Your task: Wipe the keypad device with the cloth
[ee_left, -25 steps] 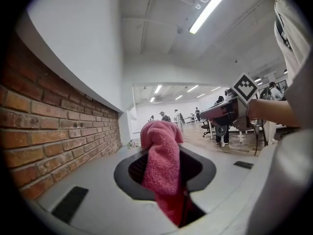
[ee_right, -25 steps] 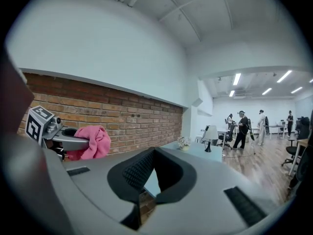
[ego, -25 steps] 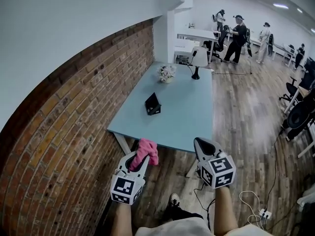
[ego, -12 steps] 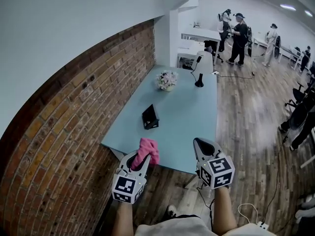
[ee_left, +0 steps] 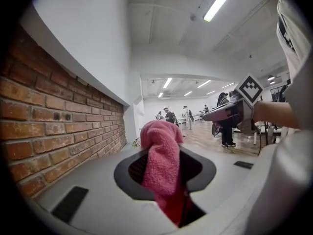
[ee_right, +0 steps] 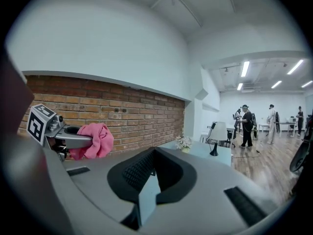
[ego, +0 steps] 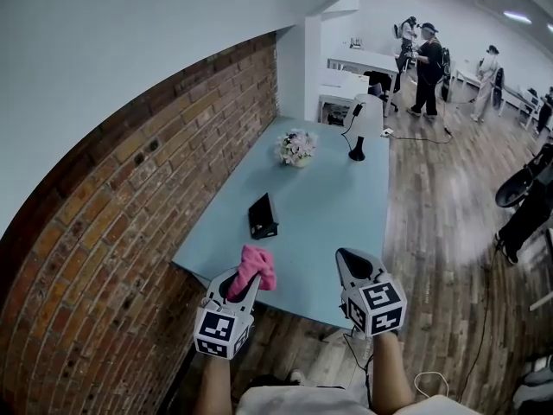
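Observation:
The keypad device [ego: 262, 217], small, black and propped at a slant, stands on the light blue table [ego: 333, 219] towards its left side. My left gripper [ego: 243, 283] is shut on a pink cloth [ego: 255, 267], which bunches up above the jaws [ee_left: 161, 151]. It hovers at the table's near edge, short of the device. My right gripper [ego: 355, 266] is level with it to the right, jaws a narrow gap apart with nothing between them [ee_right: 154, 173]. In the right gripper view the left gripper [ee_right: 73, 137] and the cloth [ee_right: 96, 140] show at left.
A brick wall [ego: 130, 232] runs along the table's left side. A small pot of flowers [ego: 295, 148] and a desk lamp [ego: 362, 119] stand at the table's far end. Wooden floor [ego: 441, 223] lies to the right. Several people [ego: 428, 54] stand at far desks.
The table and the keypad device have come nearer in the head view. Both grippers now hover at the table's near edge, still side by side, with the cloth still held.

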A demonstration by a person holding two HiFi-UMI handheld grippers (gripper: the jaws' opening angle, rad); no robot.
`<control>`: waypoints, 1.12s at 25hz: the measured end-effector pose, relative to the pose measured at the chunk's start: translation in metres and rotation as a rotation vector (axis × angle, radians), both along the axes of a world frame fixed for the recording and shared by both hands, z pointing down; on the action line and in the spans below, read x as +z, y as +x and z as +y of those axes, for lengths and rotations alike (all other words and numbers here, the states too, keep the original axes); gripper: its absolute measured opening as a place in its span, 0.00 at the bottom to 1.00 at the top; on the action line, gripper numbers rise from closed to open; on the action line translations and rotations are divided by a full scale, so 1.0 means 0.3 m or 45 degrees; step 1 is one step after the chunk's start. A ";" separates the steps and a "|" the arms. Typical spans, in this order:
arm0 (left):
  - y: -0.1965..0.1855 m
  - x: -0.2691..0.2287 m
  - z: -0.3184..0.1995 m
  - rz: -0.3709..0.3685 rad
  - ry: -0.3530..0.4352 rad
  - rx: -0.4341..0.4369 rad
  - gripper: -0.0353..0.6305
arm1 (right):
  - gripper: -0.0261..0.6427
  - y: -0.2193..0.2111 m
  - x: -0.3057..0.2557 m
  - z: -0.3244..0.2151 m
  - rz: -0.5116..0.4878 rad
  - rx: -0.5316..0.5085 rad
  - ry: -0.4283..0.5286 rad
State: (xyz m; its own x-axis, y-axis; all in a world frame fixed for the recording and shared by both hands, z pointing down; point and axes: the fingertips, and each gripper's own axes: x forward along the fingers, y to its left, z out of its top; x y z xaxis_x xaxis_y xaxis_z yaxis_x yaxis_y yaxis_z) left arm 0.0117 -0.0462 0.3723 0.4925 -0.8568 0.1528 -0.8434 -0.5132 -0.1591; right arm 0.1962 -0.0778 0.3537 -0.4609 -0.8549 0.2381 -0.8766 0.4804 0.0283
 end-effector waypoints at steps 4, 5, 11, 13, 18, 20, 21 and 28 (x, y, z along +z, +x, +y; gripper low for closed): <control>-0.013 0.022 -0.039 0.010 -0.026 -0.025 0.24 | 0.07 -0.020 0.035 -0.045 0.000 -0.030 -0.034; -0.016 0.026 -0.047 0.013 -0.028 -0.032 0.24 | 0.07 -0.027 0.044 -0.054 0.003 -0.039 -0.042; -0.049 0.051 -0.124 0.019 -0.037 -0.050 0.24 | 0.07 -0.071 0.095 -0.119 0.014 -0.065 -0.077; -0.068 0.058 -0.168 0.022 -0.037 -0.054 0.24 | 0.07 -0.091 0.112 -0.159 0.016 -0.068 -0.086; -0.125 0.092 -0.308 0.028 -0.052 -0.044 0.24 | 0.07 -0.153 0.155 -0.295 0.033 -0.060 -0.104; -0.145 0.117 -0.372 0.031 -0.071 -0.044 0.24 | 0.07 -0.175 0.161 -0.355 0.035 -0.062 -0.097; -0.154 0.131 -0.405 0.034 -0.083 -0.043 0.24 | 0.07 -0.184 0.165 -0.385 0.028 -0.062 -0.095; -0.208 0.220 -0.665 0.068 -0.144 -0.034 0.24 | 0.08 -0.270 0.245 -0.591 0.001 -0.078 -0.152</control>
